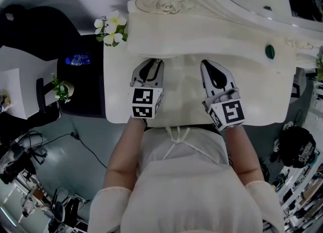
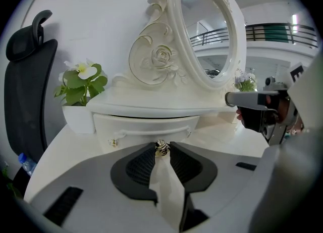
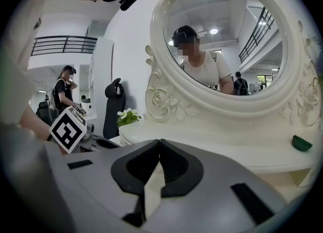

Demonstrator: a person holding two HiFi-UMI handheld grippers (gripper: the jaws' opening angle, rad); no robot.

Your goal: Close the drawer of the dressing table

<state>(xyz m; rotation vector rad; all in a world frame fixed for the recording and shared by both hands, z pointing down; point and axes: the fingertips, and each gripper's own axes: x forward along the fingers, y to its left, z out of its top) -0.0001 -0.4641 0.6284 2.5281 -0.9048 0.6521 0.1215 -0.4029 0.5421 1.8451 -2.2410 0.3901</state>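
Slightly downward, left gripper on knob.

No letters, numerals, brand names or legible labels appear in any view. The only sign-like marks are black-and-white square coded patterns on the cube of the left gripper and on that of the right gripper. The blue label on the bottle is too small to read.

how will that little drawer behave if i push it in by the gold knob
The drawer looks small and rigid, so it probably slides straight under a light push. Its knob, pinched in the left gripper, is tiny, rounded and shiny, so it may slip.
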